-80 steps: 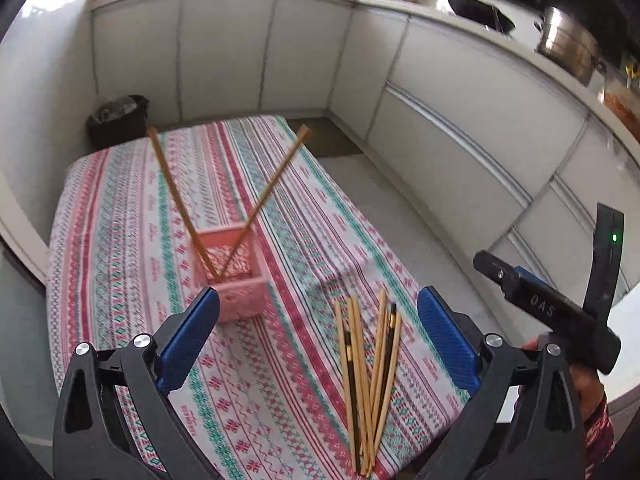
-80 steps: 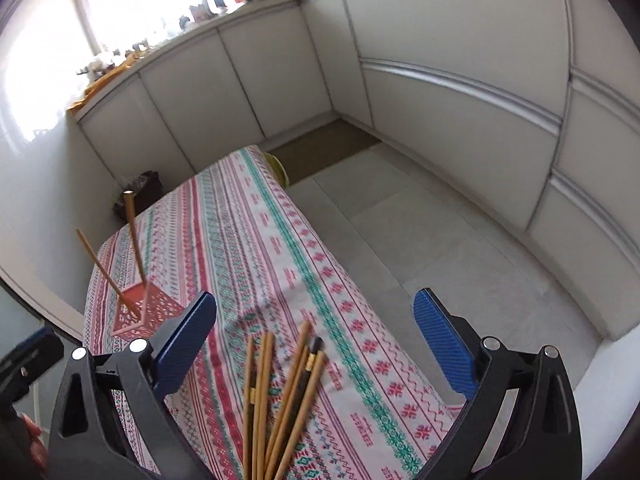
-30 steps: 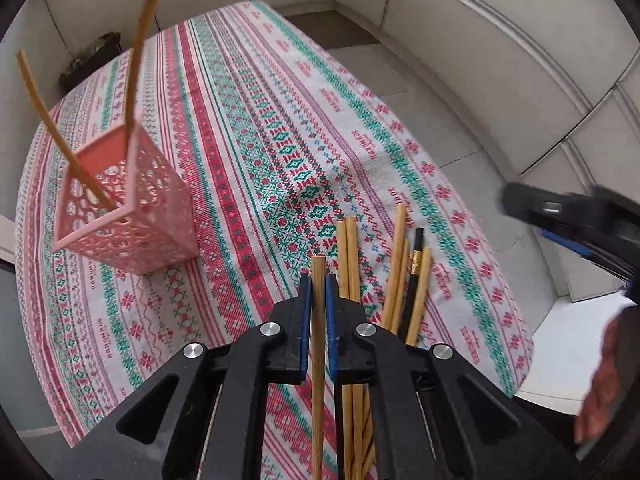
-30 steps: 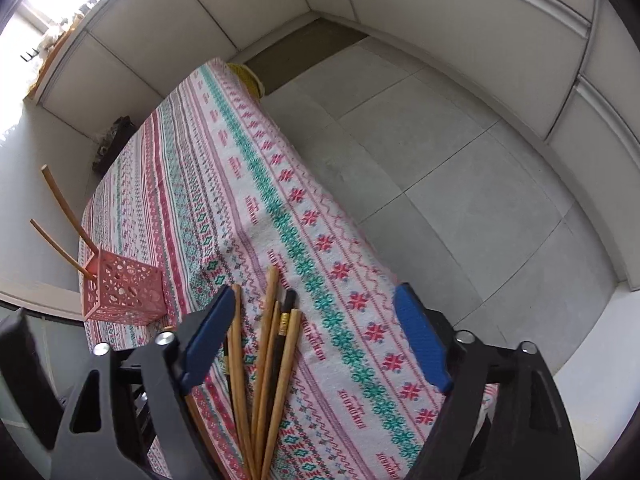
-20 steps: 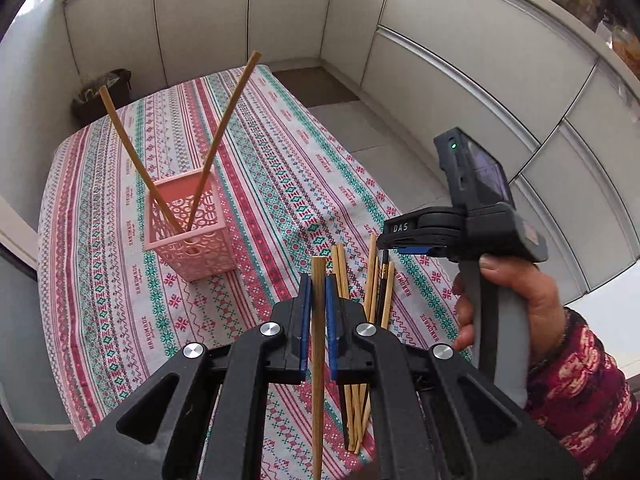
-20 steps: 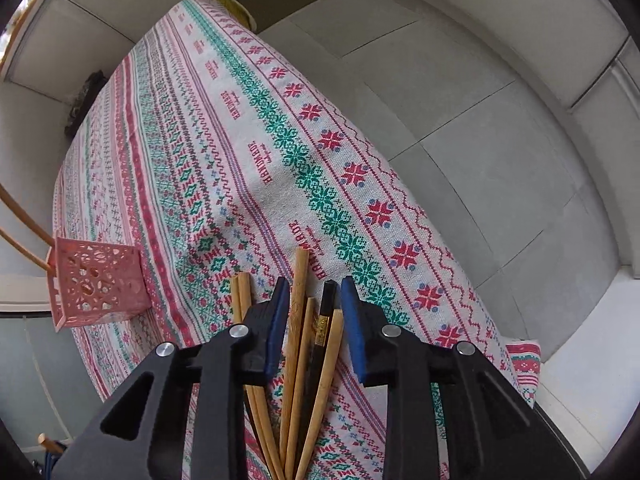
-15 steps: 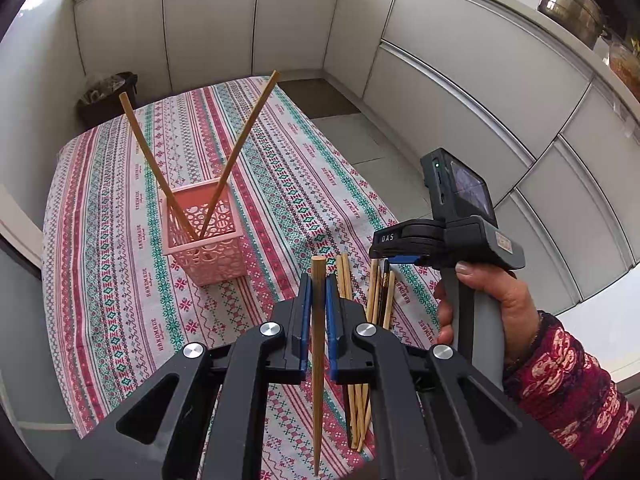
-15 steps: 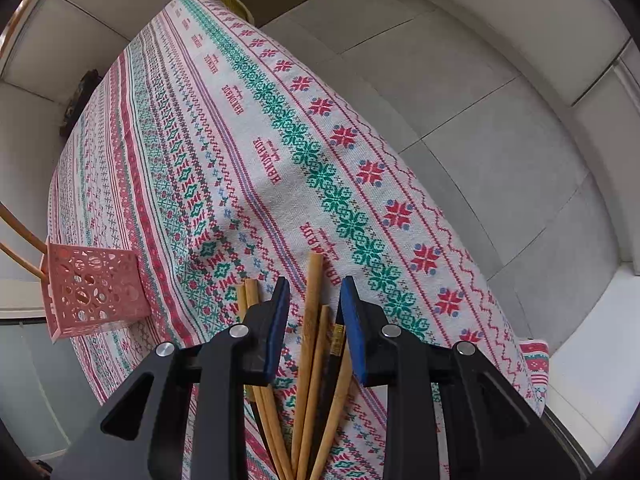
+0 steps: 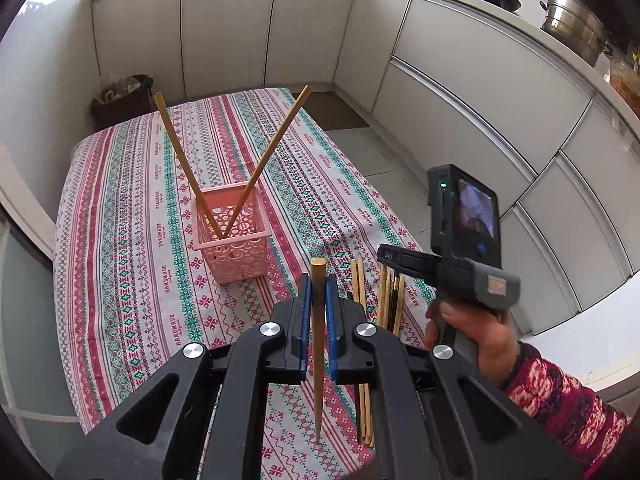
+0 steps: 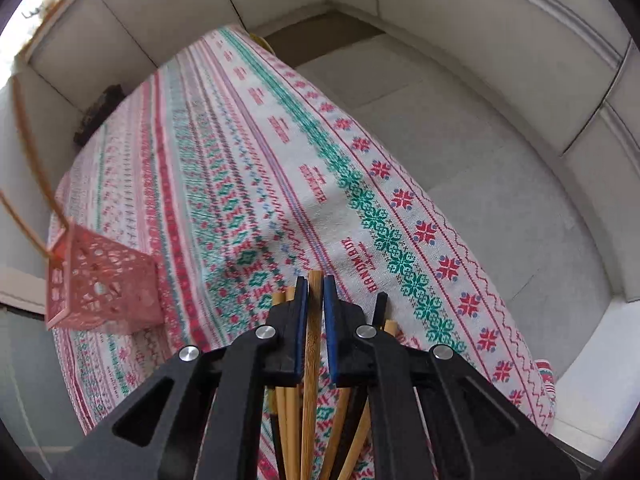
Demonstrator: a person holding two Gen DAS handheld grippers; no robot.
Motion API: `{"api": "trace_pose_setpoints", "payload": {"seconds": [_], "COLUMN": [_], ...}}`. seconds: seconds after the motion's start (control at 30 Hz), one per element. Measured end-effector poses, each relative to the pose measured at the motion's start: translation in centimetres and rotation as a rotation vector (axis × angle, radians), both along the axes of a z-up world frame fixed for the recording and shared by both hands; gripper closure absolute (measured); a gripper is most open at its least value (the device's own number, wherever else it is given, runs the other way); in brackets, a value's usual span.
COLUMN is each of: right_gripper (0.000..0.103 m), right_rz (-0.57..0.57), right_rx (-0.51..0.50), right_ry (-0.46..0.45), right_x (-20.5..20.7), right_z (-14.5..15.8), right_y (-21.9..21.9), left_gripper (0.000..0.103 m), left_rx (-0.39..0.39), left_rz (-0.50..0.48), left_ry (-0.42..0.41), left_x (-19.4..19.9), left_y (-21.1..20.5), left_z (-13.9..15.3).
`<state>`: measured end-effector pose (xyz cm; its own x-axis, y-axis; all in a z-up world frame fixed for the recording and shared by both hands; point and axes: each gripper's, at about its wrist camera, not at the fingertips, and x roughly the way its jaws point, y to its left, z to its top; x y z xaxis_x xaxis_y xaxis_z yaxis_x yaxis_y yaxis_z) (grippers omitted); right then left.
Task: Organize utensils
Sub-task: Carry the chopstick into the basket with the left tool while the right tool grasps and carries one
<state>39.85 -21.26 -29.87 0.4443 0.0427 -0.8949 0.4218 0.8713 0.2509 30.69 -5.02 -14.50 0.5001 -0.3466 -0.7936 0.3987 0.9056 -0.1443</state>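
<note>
My left gripper point(image 9: 316, 294) pinched one chopstick point(image 9: 317, 360) at lower center, lifted clear of the cloth, I judged for dropping into the pink basket point(image 9: 234, 240) mid-frame, which already held two crossed sticks. My right gripper point(image 10: 315, 300) had just been closing and was clamped on a chopstick point(image 10: 311, 360) among the loose pile point(image 10: 290, 416) at the bottom of its view. A striped tablecloth point(image 9: 120, 208) covered the table; white cabinets point(image 9: 460, 120) ringed the room, a steel pot point(image 9: 574, 26) sat upper right.

Matt wooden chopsticks point(image 9: 318, 344), woven tablecloth point(image 9: 132, 216)
</note>
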Motion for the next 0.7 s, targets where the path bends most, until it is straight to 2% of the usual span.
{"api": "trace_pose_setpoints", "payload": {"seconds": [0.1,0.23,0.43,0.7], "right_gripper": [0.095,0.095,0.095,0.095], "right_rz": [0.032,0.082,0.139,0.182], "right_rx": [-0.064,-0.102,-0.119,-0.139], "right_ry": [-0.153,-0.301,-0.400,-0.512], "right_x": [-4.6,-9.6,-13.2,-16.1], "right_z": [4.3,9.4,15.1,21.8], "right_y": [1.8,3.2,5.3,6.5], "left_gripper": [0.097,0.097,0.097,0.097], "left_rx": [0.011,-0.011,-0.044,-0.052], "left_rz": [0.005,0.033,0.073,0.115], "left_ry": [-0.033,-0.090,-0.142,-0.259], "left_x": [-1.2,-3.6,-7.2,-8.7], "left_y": [0.0,0.4,1.2,2.0], "left_z": [0.6,2.1,4.8,9.6]}}
